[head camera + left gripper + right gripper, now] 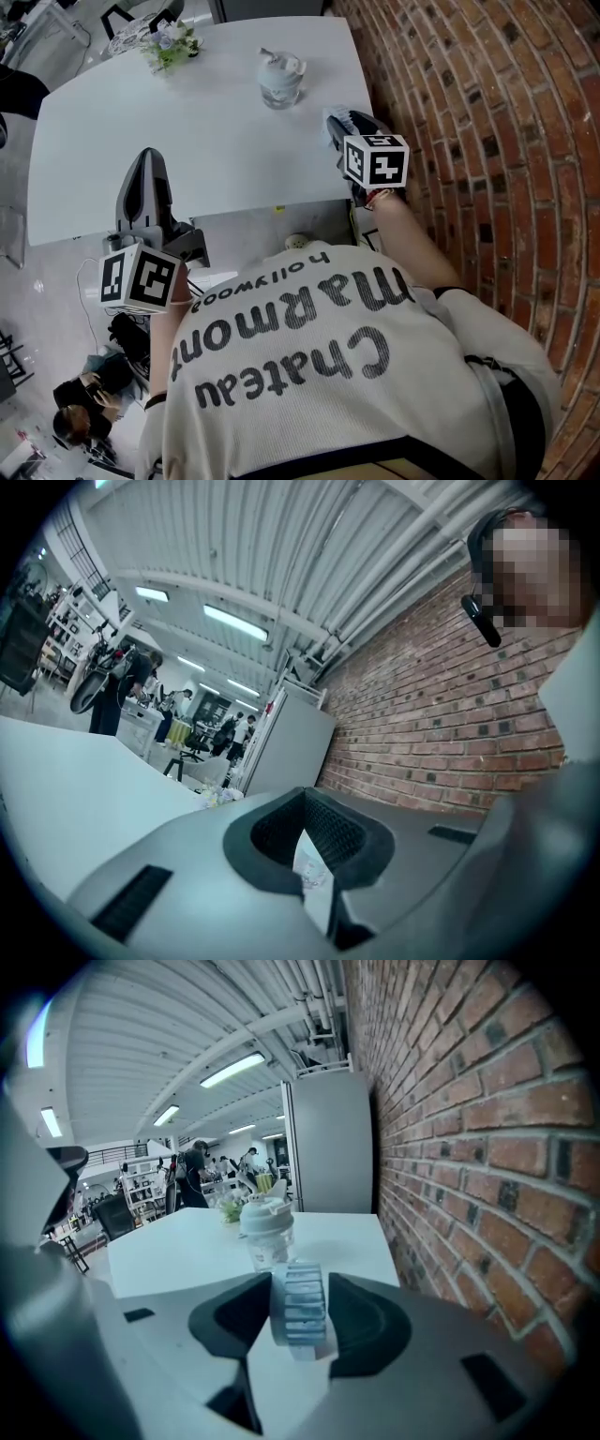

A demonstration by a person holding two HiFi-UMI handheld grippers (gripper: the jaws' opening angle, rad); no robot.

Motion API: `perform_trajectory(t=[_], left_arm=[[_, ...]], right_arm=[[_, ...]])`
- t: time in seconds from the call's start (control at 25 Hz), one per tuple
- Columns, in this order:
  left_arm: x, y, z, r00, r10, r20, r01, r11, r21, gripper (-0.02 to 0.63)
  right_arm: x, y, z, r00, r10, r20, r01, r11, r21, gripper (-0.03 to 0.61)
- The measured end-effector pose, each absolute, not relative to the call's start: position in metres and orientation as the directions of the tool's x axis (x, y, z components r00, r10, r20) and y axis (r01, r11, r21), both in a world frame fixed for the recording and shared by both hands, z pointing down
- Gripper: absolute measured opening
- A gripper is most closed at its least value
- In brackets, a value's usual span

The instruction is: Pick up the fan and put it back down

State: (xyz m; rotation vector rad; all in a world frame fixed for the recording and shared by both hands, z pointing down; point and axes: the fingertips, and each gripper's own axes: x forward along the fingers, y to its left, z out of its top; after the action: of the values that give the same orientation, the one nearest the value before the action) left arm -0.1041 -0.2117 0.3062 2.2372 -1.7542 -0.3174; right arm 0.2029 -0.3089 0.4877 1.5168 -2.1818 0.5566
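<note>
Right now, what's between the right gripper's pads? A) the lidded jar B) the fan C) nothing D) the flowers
B: the right gripper has the white ribbed fan between its pads, while the jar stands farther back on the table.

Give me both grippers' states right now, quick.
Left gripper: open a little, nothing between the jaws.
Right gripper: closed on the fan.
</note>
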Motion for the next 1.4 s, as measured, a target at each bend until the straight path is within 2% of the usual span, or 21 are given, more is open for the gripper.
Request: perform_trajectory(t=[0.56, 0.84, 0.92, 1.4], left_arm=[[-0.147, -0.196, 0.3, 0.295, -0.955, 0.015, -0.895, -0.271, 0.354, 0.001], [-0.171, -0.182, 0.3, 0.318, -0.948, 0.006, -0.883, -0.294, 0.366, 0.002], [-0.18, -0.177, 0.3, 0.319, -0.948, 0.004, -0.882, -0.296, 0.367, 0.002], [-0.244, -0.142, 0.304, 0.316, -0.949, -0.005, -0.886, -0.298, 0.355, 0.002]], right_arm=[[0.186, -0.284, 0.449, -0.239, -0.841, 0.485, -0.969, 0.172, -0.179, 0.21], [0.138, -0.263, 0.434, -0.282, -0.843, 0.458, -0.957, 0.211, -0.201, 0.184], [0.121, -0.257, 0.431, -0.299, -0.843, 0.448, -0.951, 0.227, -0.208, 0.156], [0.009, -0.219, 0.406, -0.414, -0.837, 0.357, -0.907, 0.348, -0.237, 0.084]])
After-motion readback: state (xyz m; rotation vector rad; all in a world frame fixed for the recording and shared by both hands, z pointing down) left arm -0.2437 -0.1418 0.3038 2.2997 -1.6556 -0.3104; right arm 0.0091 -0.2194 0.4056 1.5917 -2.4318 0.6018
